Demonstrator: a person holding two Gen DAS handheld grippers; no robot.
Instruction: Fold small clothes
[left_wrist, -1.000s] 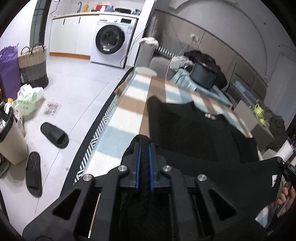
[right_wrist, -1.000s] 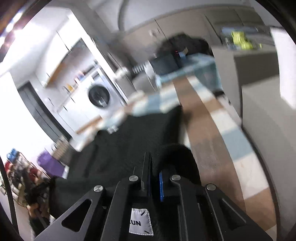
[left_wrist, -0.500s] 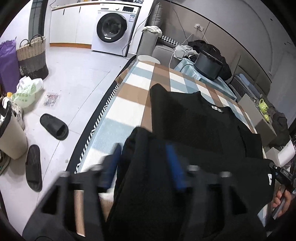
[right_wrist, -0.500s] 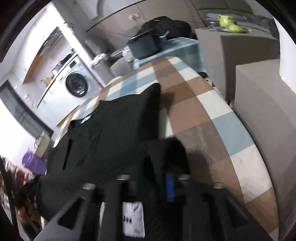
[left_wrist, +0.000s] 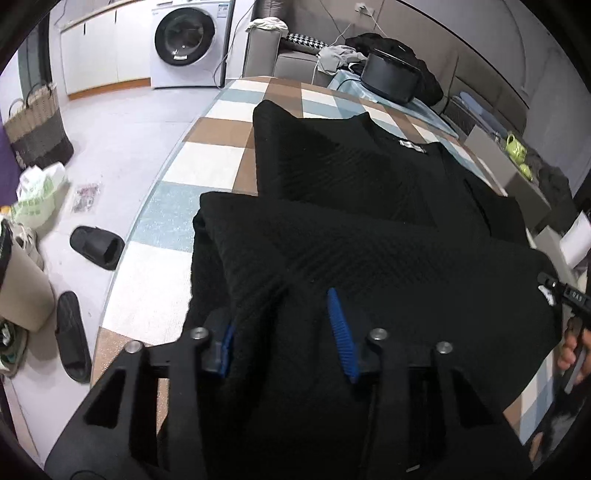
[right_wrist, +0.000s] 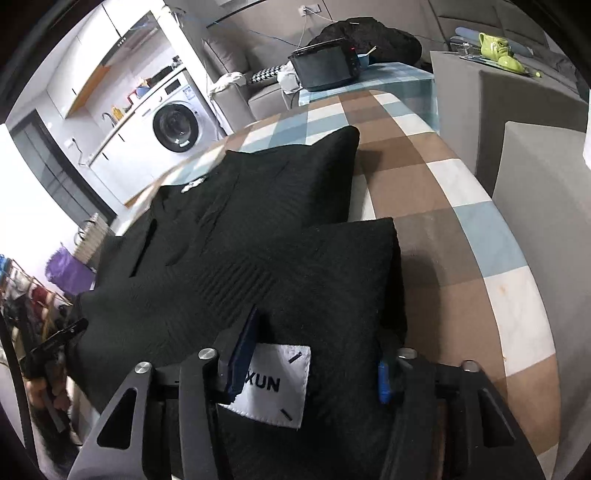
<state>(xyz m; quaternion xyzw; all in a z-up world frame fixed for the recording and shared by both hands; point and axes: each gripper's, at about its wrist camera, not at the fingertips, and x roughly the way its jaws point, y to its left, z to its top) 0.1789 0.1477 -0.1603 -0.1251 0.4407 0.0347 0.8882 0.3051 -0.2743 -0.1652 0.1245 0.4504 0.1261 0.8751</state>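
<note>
A black knitted garment (left_wrist: 369, 206) lies on the checked table (left_wrist: 207, 162), its lower part folded up over the body. My left gripper (left_wrist: 284, 332) is open, its blue-padded fingers spread over the folded left edge. My right gripper (right_wrist: 314, 365) is open over the folded right edge, where a white sewn label (right_wrist: 273, 384) shows between the fingers. The garment (right_wrist: 240, 229) also fills the right wrist view, neck label at the far end. The other hand-held gripper shows at each view's edge.
A black cooker (left_wrist: 391, 77) stands on the table's far end. A washing machine (left_wrist: 184, 40), woven basket (left_wrist: 37, 129), slippers (left_wrist: 96, 247) and a bin (left_wrist: 18, 288) are on the floor to the left. Grey boxes (right_wrist: 535, 155) stand right of the table.
Both grippers were shut on the garment's hem one second ago; they have carried it forward over the body and opened, letting the fold drop onto the garment.
</note>
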